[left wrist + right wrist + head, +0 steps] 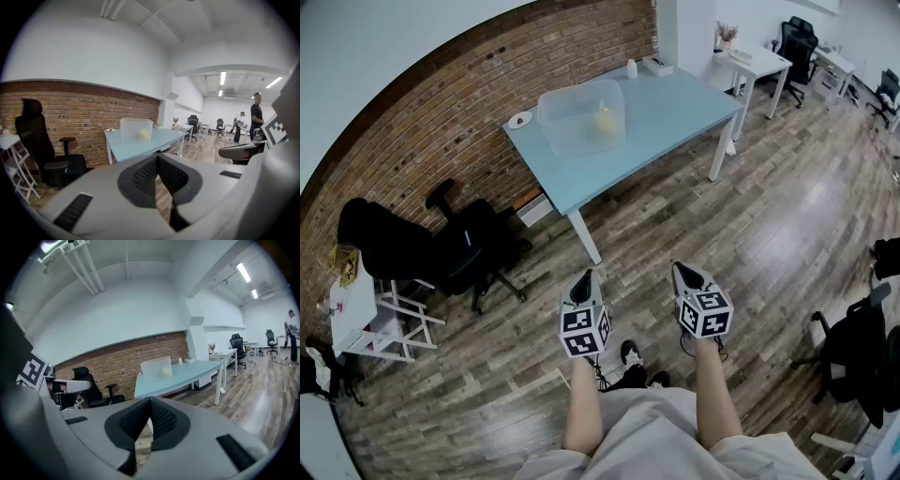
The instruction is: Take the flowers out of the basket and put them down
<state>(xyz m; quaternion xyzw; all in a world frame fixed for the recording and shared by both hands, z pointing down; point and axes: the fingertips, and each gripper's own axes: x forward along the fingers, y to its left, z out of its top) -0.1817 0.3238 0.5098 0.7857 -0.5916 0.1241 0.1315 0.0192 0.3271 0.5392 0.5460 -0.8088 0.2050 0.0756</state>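
Flowers [603, 119], just a pale yellow blob, sit inside the translucent plastic basket [565, 129] on the light blue surface [675, 103]. That is well apart at twelve o'clock from the left claw [585, 276] and eleven from the right claw [683, 271]. Both claws are closed tight and empty.

Left tongs [157, 158] closed tip to tip, nothing between them. Beyond them, well apart, a pale blue tabletop [140, 146] carries a translucent bin [136, 130] with a pale yellow thing [143, 134] inside. Small plate [110, 130] near the bin, on its left. Brick wall [84, 108] behind. Black office chair [40, 150] on the left.
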